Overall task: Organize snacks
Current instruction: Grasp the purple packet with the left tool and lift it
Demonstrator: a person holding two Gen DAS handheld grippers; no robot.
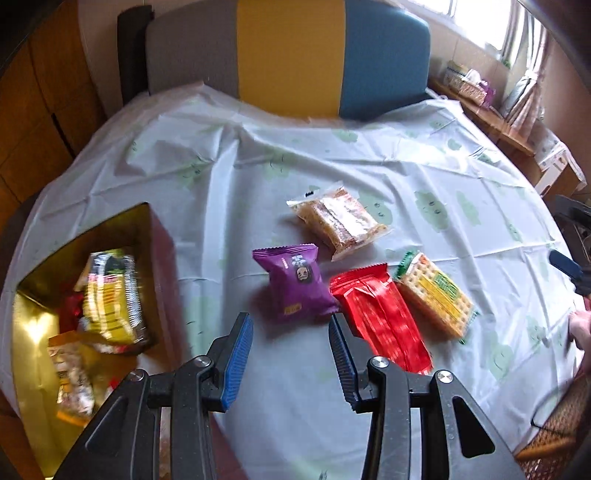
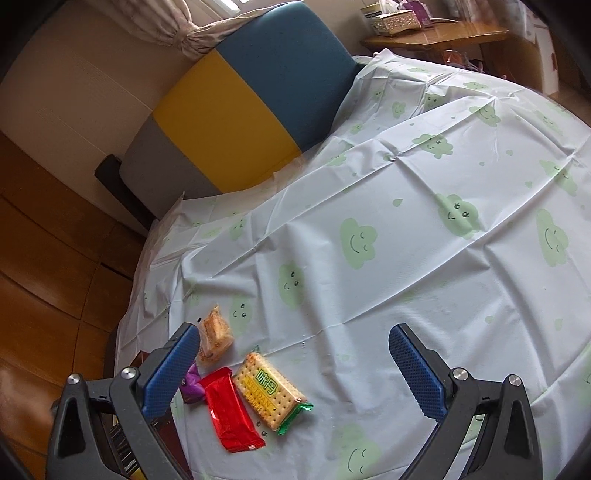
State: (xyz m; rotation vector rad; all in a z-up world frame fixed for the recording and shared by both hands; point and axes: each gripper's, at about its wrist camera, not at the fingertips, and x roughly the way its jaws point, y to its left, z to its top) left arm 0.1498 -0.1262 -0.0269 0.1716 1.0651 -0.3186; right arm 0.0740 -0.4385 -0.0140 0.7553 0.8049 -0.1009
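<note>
A gold box (image 1: 33, 332) stands at the table's left and holds several snack packs, a yellow one (image 1: 110, 295) on top. On the cloth lie a purple pack (image 1: 295, 282), a red pack (image 1: 384, 319), a cracker pack (image 1: 434, 297) and a clear cake pack (image 1: 338, 221). My left gripper (image 1: 291, 325) is open and empty, just short of the purple pack. My right gripper (image 2: 293, 341) is open and empty above the cloth, with the red pack (image 2: 231, 410), cracker pack (image 2: 267, 389), cake pack (image 2: 214, 336) and a bit of the purple pack (image 2: 192, 384) at its lower left.
The table wears a white cloth with green clouds (image 2: 406, 258). A grey, yellow and blue chair back (image 1: 288, 55) stands at the far edge. A wooden side table (image 2: 436, 35) with a tissue box stands beyond. A woven seat (image 1: 561, 428) sits at the lower right.
</note>
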